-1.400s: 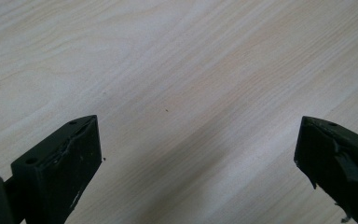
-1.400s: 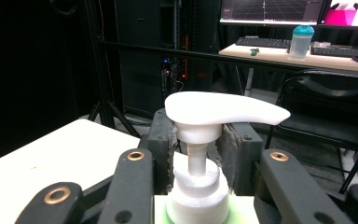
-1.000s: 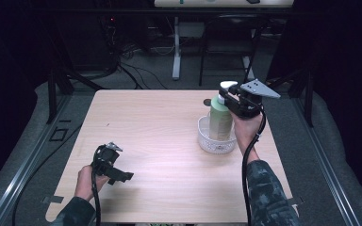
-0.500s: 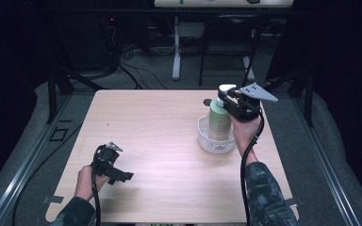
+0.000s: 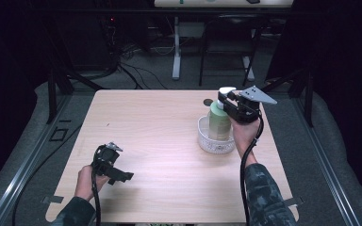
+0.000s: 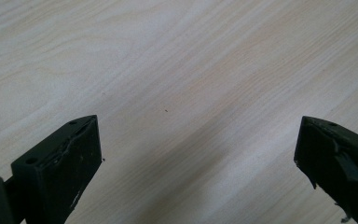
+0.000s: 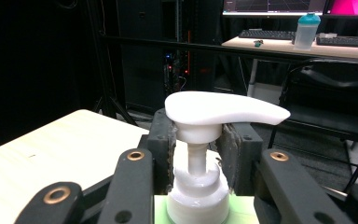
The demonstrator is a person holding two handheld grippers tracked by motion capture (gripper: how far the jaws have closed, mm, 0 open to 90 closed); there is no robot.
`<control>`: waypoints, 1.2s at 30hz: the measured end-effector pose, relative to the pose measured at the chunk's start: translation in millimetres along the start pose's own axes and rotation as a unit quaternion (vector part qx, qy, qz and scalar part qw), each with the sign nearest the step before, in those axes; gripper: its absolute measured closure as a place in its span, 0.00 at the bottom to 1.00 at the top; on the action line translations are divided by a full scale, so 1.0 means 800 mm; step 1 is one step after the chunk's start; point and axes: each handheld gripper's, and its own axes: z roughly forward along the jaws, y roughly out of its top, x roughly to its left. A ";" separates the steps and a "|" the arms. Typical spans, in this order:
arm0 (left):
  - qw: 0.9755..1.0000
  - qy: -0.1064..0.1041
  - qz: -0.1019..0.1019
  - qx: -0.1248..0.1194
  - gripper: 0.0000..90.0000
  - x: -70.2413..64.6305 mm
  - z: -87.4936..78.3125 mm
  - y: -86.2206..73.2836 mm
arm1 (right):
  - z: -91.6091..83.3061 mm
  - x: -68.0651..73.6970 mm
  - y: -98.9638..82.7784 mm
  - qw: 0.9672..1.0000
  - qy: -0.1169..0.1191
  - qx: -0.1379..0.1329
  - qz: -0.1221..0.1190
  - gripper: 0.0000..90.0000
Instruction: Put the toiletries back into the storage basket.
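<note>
So here we've got the right gripper up over the right half of the tabletop, roughly midway between the near and far edges. The right hand reaches up from below, forearm coming in from the near edge at a steep angle, wrist bent so the gripper points left at the top of the pump bottle. The grey three-cornered plate sits on top, pointing toward the right edge, and the cable hangs down along the camo sleeve.

In the right gripper view we can see the jaws closed in on the pump neck just under the white pump head, pads touching it on both sides, so it's got hold of the pump bottle. The nozzle points to the right in that view.

The bottle is pale green, standing upright inside a small white basket, which sits on the tabletop nearer the right edge. There's a small dark round spot on the tabletop just behind the basket, we can't tell what it is.

The left gripper is way over by the near left corner, well apart from all that. The left hand holds it low, jaws pointing roughly toward the right. In the left gripper view the jaws are spread wide with nothing between them, just bare wood grain of the tabletop underneath
</note>
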 end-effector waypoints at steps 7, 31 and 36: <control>1.000 -0.001 0.000 0.001 0.00 0.000 0.000 0.000 | 0.001 -0.001 -0.005 1.000 0.000 0.003 -0.001 0.75; 1.000 0.000 0.004 0.003 0.00 -0.001 0.001 0.001 | -0.014 -0.007 -0.016 1.000 0.001 0.001 0.007 0.75; 1.000 -0.001 0.004 0.003 0.00 -0.001 0.001 0.001 | -0.019 -0.012 -0.016 1.000 0.003 0.006 0.006 0.75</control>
